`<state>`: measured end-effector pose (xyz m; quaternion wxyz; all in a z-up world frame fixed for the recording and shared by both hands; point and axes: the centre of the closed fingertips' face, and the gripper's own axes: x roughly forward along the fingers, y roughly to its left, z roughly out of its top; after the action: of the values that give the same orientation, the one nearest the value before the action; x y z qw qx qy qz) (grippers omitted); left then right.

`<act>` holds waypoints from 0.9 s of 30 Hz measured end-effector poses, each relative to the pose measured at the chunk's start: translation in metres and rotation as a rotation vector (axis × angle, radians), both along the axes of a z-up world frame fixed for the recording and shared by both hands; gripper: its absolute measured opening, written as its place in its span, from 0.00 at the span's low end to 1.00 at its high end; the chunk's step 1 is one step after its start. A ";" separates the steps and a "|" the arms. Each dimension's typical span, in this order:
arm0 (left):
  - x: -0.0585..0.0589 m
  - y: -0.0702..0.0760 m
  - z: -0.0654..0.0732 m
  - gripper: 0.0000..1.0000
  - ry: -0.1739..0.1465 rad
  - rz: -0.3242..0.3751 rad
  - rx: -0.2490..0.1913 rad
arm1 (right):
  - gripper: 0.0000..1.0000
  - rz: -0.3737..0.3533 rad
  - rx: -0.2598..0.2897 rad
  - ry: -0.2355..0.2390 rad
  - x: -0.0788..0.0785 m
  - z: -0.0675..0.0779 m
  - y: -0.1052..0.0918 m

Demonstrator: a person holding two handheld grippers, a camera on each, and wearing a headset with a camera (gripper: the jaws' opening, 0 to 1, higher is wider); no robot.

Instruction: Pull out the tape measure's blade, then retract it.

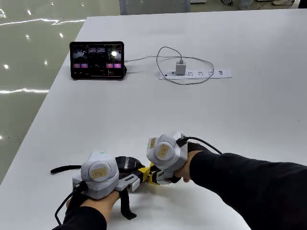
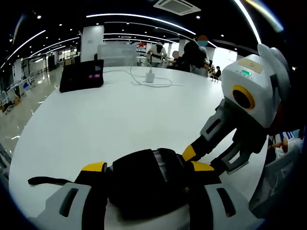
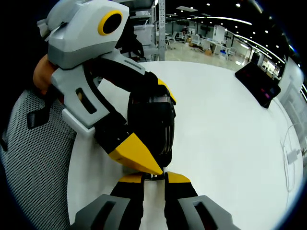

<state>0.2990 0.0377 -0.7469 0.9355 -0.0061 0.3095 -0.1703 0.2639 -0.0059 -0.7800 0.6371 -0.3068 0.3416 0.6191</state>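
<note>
The black tape measure [image 2: 148, 189] sits low over the white table, gripped across its body by my left gripper [image 2: 147, 167], whose yellow-tipped jaws press on both sides. Coming in from the right, my right gripper [image 2: 192, 154] meets the case's front. In the right gripper view, the right gripper [image 3: 154, 179] is shut on the small blade tip [image 3: 154, 175] at the mouth of the tape measure [image 3: 152, 120]; almost no blade shows. From the head view the tape measure [image 1: 127, 164] lies between the left gripper [image 1: 135, 173] and the right gripper [image 1: 152, 177]. Its black strap [image 1: 64, 168] trails left.
A tablet [image 1: 97, 59] stands at the far left of the table [image 1: 216, 120]. A white power strip [image 1: 196, 74] with a charger [image 1: 180, 67] and looped cable lies at the back. The table's left edge runs near the tablet.
</note>
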 end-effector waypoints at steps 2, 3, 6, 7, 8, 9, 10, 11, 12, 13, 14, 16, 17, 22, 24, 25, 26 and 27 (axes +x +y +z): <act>0.000 0.000 0.000 0.64 0.004 -0.004 -0.003 | 0.12 -0.003 0.001 0.001 0.000 0.002 -0.001; -0.001 0.000 0.000 0.64 0.006 -0.006 -0.005 | 0.12 -0.001 0.003 -0.003 0.000 0.003 -0.002; -0.001 0.001 0.001 0.63 0.011 -0.009 -0.011 | 0.13 0.010 0.002 -0.012 -0.002 0.005 -0.004; -0.001 0.001 0.004 0.63 0.012 -0.008 -0.014 | 0.13 0.016 0.000 -0.018 -0.003 0.006 -0.005; -0.002 0.001 0.005 0.63 0.015 -0.010 -0.015 | 0.14 0.018 -0.001 -0.021 -0.003 0.007 -0.006; -0.002 0.001 0.005 0.63 0.018 -0.009 -0.019 | 0.14 0.018 -0.003 -0.027 -0.003 0.007 -0.007; -0.002 0.001 0.006 0.63 0.017 -0.011 -0.018 | 0.14 0.020 -0.004 -0.031 -0.003 0.007 -0.008; -0.002 0.001 0.006 0.63 0.017 -0.016 -0.011 | 0.14 0.020 -0.005 -0.033 -0.003 0.008 -0.009; -0.003 0.000 0.005 0.63 0.023 -0.019 -0.010 | 0.13 0.020 -0.002 -0.035 -0.003 0.009 -0.010; -0.003 0.000 0.006 0.63 0.026 -0.018 -0.010 | 0.14 0.015 0.002 -0.037 -0.003 0.011 -0.010; -0.003 0.000 0.007 0.64 0.021 -0.023 -0.009 | 0.15 0.004 0.010 -0.036 -0.002 0.013 -0.011; -0.002 -0.002 0.009 0.69 0.015 -0.031 -0.018 | 0.16 -0.007 0.026 -0.032 -0.004 0.016 -0.013; -0.002 -0.002 0.010 0.72 0.019 -0.036 -0.026 | 0.16 -0.006 0.029 -0.033 -0.006 0.017 -0.015; -0.006 -0.007 0.012 0.81 0.027 -0.068 -0.046 | 0.20 -0.017 0.045 -0.036 -0.012 0.020 -0.025; -0.007 -0.007 0.012 0.84 0.023 -0.076 -0.041 | 0.23 -0.032 0.061 -0.032 -0.014 0.023 -0.029; -0.008 -0.008 0.012 0.86 0.022 -0.078 -0.043 | 0.24 -0.040 0.065 -0.032 -0.015 0.025 -0.031; -0.009 -0.008 0.012 0.89 0.024 -0.083 -0.046 | 0.24 -0.044 0.069 -0.034 -0.016 0.026 -0.032; -0.010 -0.009 0.011 0.92 0.027 -0.089 -0.050 | 0.25 -0.052 0.074 -0.034 -0.016 0.028 -0.035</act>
<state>0.2891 0.0290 -0.7358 0.9224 -0.0180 0.3175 -0.2193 0.2475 -0.0411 -0.7523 0.6697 -0.2844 0.3154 0.6092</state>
